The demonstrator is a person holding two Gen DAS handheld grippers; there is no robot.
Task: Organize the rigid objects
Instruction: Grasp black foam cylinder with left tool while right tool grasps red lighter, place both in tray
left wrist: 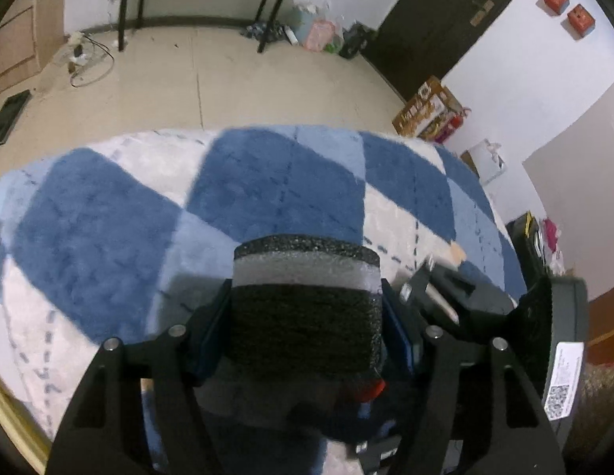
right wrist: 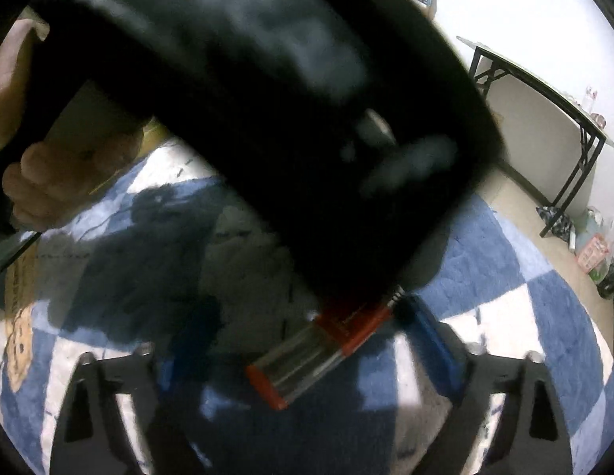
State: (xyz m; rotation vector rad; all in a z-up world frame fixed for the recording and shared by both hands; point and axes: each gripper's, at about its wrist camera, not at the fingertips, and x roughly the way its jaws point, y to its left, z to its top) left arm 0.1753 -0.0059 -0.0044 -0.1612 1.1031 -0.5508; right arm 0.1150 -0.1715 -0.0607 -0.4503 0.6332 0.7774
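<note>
My left gripper (left wrist: 307,308) is shut on a black-and-grey layered foam block (left wrist: 307,297) and holds it above the blue-and-white checked rug (left wrist: 109,213). A red part (left wrist: 372,390) shows just under the block. In the right wrist view my right gripper (right wrist: 307,348) is open, its blue-padded fingers (right wrist: 433,332) spread wide. Between them lies a clear tube with orange-red ends (right wrist: 318,352), tilted. The left gripper's black body (right wrist: 267,99) fills the upper part of that view, close above the tube. The right gripper's body (left wrist: 465,297) shows at the right in the left wrist view.
The rug lies on a beige tiled floor (left wrist: 227,79). Black table legs (left wrist: 128,4) and bags stand by the far wall. A cardboard box (left wrist: 429,109) stands beside a dark door. A folding table (right wrist: 544,91) is at the right. A hand (right wrist: 57,174) is at left.
</note>
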